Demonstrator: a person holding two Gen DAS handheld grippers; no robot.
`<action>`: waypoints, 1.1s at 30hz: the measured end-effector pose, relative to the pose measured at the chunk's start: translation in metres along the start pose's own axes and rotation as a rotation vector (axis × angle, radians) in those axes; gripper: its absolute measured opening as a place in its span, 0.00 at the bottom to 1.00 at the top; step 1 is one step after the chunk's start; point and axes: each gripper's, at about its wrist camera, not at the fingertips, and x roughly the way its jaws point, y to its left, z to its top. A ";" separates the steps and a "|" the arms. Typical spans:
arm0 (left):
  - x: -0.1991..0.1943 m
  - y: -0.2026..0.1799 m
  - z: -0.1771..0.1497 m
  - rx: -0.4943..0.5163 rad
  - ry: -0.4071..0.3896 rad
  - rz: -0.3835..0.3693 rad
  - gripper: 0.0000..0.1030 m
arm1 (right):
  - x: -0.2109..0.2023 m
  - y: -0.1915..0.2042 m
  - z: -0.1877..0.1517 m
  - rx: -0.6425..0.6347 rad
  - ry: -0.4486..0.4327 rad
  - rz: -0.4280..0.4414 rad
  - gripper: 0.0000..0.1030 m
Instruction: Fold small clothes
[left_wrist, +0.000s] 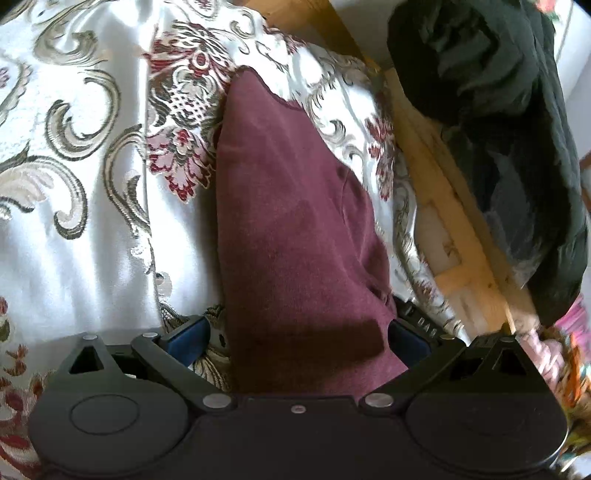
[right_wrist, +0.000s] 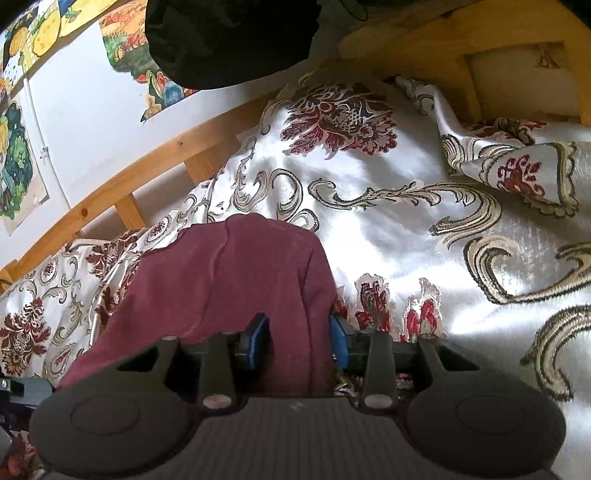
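Note:
A maroon garment (left_wrist: 288, 206) lies lengthwise on a white bedspread (left_wrist: 92, 147) patterned with flowers and scrolls. My left gripper (left_wrist: 297, 339) stands wide open over the garment's near end. The cloth runs between its fingers, and the left pad (left_wrist: 192, 338) is clear of the cloth's edge. In the right wrist view the maroon garment (right_wrist: 229, 266) is bunched into a fold. My right gripper (right_wrist: 299, 339) has its blue pads (right_wrist: 260, 338) against both sides of that fold, shut on it. The garment's near end is hidden under both grippers.
A wooden bed frame (left_wrist: 443, 206) borders the bedspread (right_wrist: 388, 221) and shows again as the rail (right_wrist: 129, 177) along the wall. A dark garment (left_wrist: 498, 110) hangs over the frame and shows at the top as a dark garment (right_wrist: 229, 37). Coloured pictures (right_wrist: 14, 166) hang on the wall.

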 end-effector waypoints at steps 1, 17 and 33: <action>-0.003 0.004 0.000 -0.029 -0.018 -0.016 0.99 | 0.000 0.000 0.000 0.003 -0.001 0.002 0.41; -0.005 0.013 0.008 -0.140 0.009 0.023 0.71 | -0.001 -0.002 -0.002 0.014 -0.004 0.012 0.43; -0.005 0.000 0.009 -0.115 0.028 0.085 0.49 | 0.018 0.020 0.021 0.122 0.138 0.118 1.00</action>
